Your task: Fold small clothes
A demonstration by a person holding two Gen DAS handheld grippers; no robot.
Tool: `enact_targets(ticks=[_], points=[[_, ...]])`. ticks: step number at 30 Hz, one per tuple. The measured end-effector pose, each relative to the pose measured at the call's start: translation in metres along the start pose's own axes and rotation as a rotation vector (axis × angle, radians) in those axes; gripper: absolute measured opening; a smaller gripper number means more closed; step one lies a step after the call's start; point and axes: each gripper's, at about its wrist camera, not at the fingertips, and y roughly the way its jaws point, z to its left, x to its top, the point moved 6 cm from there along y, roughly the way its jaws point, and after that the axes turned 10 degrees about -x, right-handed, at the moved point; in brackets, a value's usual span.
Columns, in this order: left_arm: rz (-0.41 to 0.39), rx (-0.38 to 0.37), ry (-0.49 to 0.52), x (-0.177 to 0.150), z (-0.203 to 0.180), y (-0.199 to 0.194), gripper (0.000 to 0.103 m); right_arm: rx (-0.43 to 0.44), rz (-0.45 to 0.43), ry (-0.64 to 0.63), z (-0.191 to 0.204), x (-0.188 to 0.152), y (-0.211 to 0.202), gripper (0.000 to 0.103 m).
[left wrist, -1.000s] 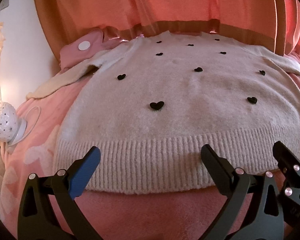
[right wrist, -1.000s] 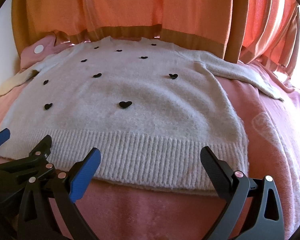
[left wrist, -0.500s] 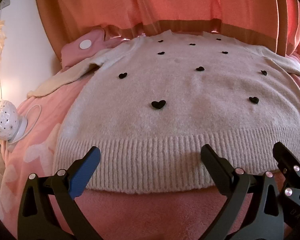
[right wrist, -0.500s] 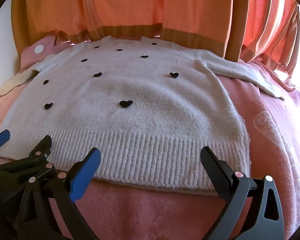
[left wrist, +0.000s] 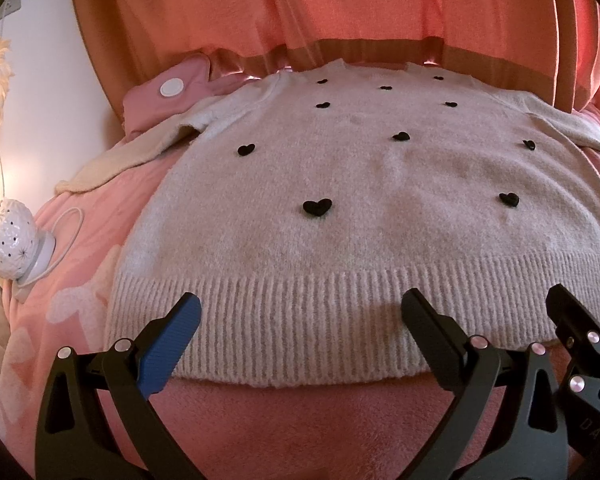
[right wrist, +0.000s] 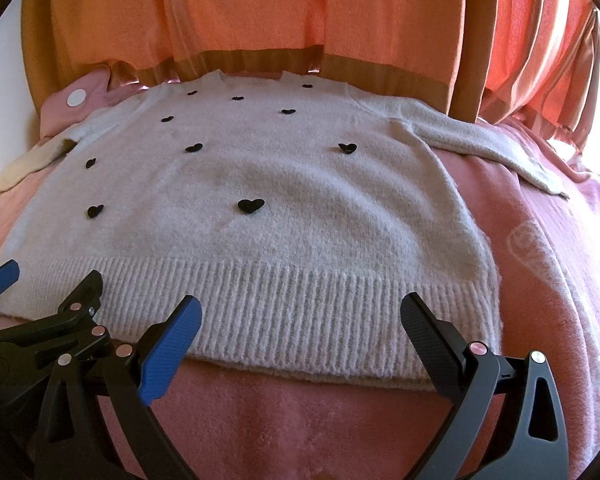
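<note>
We see a pale knit sweater (left wrist: 364,208) dotted with small black hearts (left wrist: 317,207) lying flat and face up on a pink blanket (left wrist: 300,420), its ribbed hem (left wrist: 300,320) nearest us and its neckline against the orange curtain (left wrist: 300,8) at the far edge; both sleeves spread outward, the one on our right trailing across the blanket (right wrist: 500,144). Our left gripper (left wrist: 300,320) hangs over the left half of the hem with its jaws spread wide, holding nothing; our right gripper (right wrist: 300,320) hangs over the right half of the hem, equally wide apart and empty (whether the fingertips brush the knit we cannot tell). The two tools sit close side by side, each showing at the edge of the other's view. A pink pillow (left wrist: 168,96) lies beyond the left sleeve; a white perforated lamp (left wrist: 12,236) with its cord rests at the blanket's left edge.
</note>
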Motion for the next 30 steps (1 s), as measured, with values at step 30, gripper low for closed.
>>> enact_targets(ticks=[30], points=[[0.005,0.004,-0.008,-0.0026,0.0000,0.0011,0.098,0.011,0.009,0.000,0.0001,0.0009,0.0015,0.098]])
